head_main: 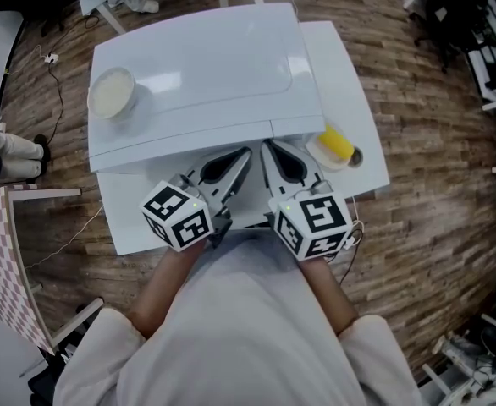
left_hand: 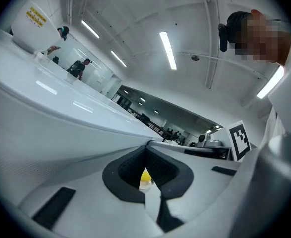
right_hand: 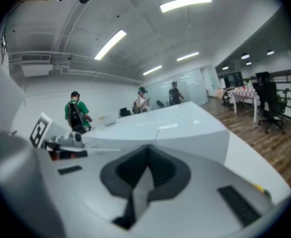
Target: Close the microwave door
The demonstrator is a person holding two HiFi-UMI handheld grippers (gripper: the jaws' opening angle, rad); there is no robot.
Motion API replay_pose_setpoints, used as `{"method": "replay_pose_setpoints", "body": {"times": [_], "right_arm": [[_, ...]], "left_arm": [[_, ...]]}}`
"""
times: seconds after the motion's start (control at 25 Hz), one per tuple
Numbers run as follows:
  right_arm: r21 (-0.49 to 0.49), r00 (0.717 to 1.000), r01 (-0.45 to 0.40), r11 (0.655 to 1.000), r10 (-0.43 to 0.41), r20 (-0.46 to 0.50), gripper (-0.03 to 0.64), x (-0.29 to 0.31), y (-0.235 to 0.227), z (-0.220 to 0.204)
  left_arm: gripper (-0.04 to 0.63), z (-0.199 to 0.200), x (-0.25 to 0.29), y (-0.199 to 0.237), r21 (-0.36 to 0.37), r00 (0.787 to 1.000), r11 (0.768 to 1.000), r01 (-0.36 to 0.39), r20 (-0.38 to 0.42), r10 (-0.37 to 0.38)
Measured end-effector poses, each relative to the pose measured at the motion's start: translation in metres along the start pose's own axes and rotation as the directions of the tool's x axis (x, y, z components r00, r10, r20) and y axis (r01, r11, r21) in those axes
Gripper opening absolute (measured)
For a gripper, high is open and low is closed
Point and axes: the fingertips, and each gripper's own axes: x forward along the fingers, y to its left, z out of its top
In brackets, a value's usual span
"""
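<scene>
The white microwave (head_main: 206, 66) stands on a white table (head_main: 349, 117), seen from above, so its front face and door are hidden. My left gripper (head_main: 246, 152) and right gripper (head_main: 265, 145) sit side by side at the microwave's front edge, tips pointing toward it. Both are shut with nothing between the fingers. In the left gripper view the left gripper (left_hand: 146, 148) lies along the microwave's white side (left_hand: 51, 118). In the right gripper view the right gripper (right_hand: 146, 148) points over the microwave's top (right_hand: 175, 123).
A pale round bowl (head_main: 112, 94) rests on the microwave's top at the left. A white cup with a yellow thing (head_main: 334, 146) in it stands on the table right of the grippers. Brown wood floor (head_main: 434, 184) surrounds the table. People stand far off (right_hand: 76, 115).
</scene>
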Motion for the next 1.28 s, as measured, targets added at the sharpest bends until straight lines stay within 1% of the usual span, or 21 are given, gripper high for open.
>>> {"method": "replay_pose_setpoints", "body": {"times": [0.16, 0.4, 0.68, 0.84, 1.0, 1.04, 1.28], "right_arm": [[-0.005, 1.000, -0.009, 1.000, 0.009, 0.001, 0.023, -0.002, 0.003, 0.002], [-0.024, 0.999, -0.047, 0.999, 0.048, 0.019, 0.023, -0.005, 0.019, 0.006], [-0.037, 0.998, -0.068, 0.997, 0.068, 0.016, 0.023, -0.013, 0.035, 0.002], [-0.038, 0.998, -0.064, 0.997, 0.065, 0.022, 0.023, -0.022, 0.043, 0.000], [-0.033, 0.998, -0.049, 0.998, 0.050, 0.043, 0.023, -0.033, 0.050, 0.000], [-0.032, 0.998, -0.047, 0.998, 0.049, 0.048, 0.023, -0.036, 0.052, 0.001], [-0.044, 0.997, -0.039, 0.998, 0.042, 0.063, 0.023, -0.050, 0.061, 0.001]], "left_arm": [[0.018, 0.001, -0.007, 0.000, 0.021, 1.000, 1.000, -0.023, 0.005, 0.023], [0.018, 0.005, -0.019, -0.002, 0.022, 0.999, 0.999, -0.044, 0.028, 0.044], [0.018, 0.005, -0.030, -0.010, 0.019, 0.999, 0.999, -0.036, 0.038, 0.035], [0.018, 0.002, -0.038, -0.015, 0.006, 0.999, 1.000, -0.030, 0.038, 0.030], [0.018, 0.004, -0.045, -0.024, -0.037, 0.998, 0.999, -0.015, 0.058, 0.017], [0.018, 0.005, -0.047, -0.025, -0.036, 0.998, 0.999, -0.016, 0.067, 0.018], [0.018, 0.012, -0.062, -0.031, 0.024, 0.994, 0.998, -0.056, 0.094, 0.054]]}}
